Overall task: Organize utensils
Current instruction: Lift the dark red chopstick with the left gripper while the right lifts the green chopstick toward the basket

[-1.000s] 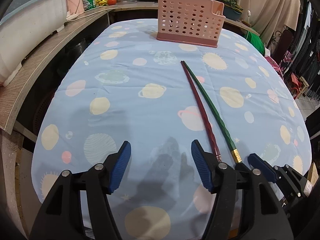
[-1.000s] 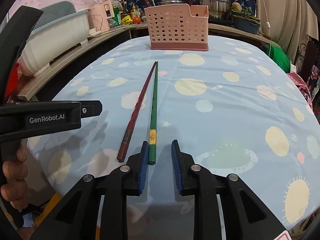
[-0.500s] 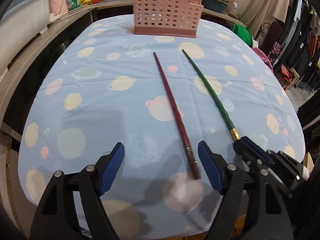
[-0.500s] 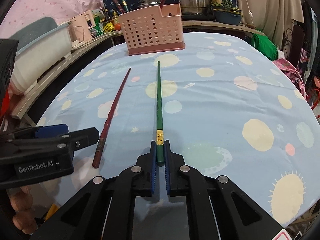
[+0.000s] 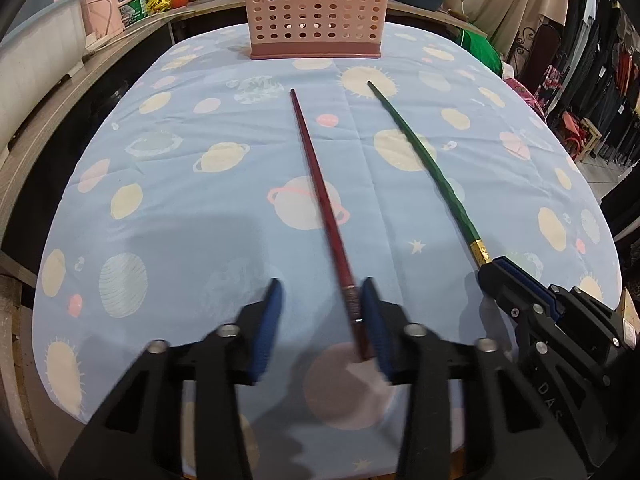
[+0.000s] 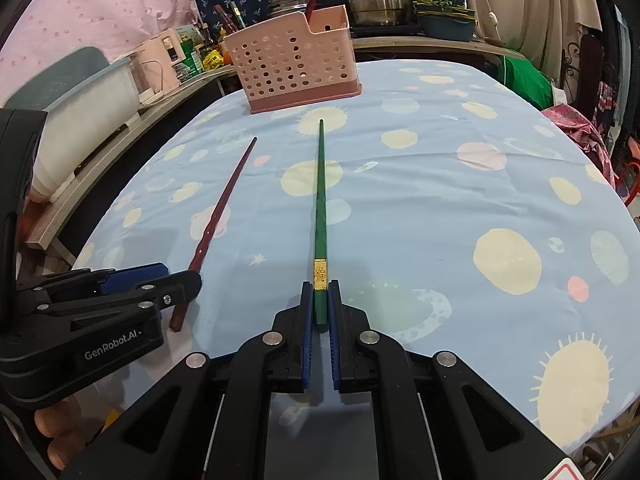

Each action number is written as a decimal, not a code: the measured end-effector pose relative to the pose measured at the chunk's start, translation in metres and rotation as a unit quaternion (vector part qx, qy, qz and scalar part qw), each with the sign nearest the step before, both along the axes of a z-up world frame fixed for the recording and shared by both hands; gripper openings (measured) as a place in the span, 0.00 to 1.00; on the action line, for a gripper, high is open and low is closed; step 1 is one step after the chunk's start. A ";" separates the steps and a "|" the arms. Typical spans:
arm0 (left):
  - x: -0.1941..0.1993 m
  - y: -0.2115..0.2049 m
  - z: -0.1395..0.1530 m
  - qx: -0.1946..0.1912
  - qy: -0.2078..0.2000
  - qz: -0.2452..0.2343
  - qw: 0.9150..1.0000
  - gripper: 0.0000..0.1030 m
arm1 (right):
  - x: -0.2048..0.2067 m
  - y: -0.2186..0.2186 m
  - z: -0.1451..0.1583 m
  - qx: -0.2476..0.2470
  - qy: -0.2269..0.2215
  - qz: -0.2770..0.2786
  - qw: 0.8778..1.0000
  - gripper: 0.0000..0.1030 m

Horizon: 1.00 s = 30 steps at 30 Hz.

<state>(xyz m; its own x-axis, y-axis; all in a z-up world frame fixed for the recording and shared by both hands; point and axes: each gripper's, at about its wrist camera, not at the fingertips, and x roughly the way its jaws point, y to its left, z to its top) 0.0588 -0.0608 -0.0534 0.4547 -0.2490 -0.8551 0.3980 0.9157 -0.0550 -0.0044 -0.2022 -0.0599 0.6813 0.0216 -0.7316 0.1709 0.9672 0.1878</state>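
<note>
Green chopstick [image 6: 320,216] is clamped at its butt end between my right gripper's [image 6: 320,312] 2 blue pads, its tip towards the pink basket [image 5: 316,8], while my left gripper [image 5: 320,320] stands spread around the red chopstick [image 5: 320,200] on the planet-print tablecloth [image 5: 180,208].

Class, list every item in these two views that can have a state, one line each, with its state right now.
green chopstick: butt end clamped between the right gripper's pads, tip pointing toward the basket.
red chopstick: on the cloth, butt end between the left gripper's open pads, not clamped.
right gripper: shut on the green chopstick.
left gripper: open, blurred by motion.
pink basket: upright at the far end of the table.
</note>
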 end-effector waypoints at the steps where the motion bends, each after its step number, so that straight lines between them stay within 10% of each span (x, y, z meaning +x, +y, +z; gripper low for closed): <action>1: 0.001 0.001 0.000 -0.002 0.003 0.000 1.000 0.23 | 0.000 0.000 0.000 0.001 0.000 0.000 1.000 0.07; 5: 0.003 0.005 0.000 -0.013 0.014 0.002 1.000 0.08 | -0.001 0.000 0.001 0.001 -0.001 0.001 1.000 0.06; 30: 0.028 0.035 0.105 -0.076 -0.055 0.032 0.995 0.07 | 0.010 -0.029 0.117 0.013 -0.120 -0.014 0.993 0.06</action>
<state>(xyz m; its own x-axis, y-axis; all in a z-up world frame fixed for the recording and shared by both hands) 0.0866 -0.0262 0.0514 0.5627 -0.3395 -0.7537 0.3509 0.9236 -0.1541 0.0058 -0.2314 0.0569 0.8371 0.0176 -0.5468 0.1440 0.9572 0.2512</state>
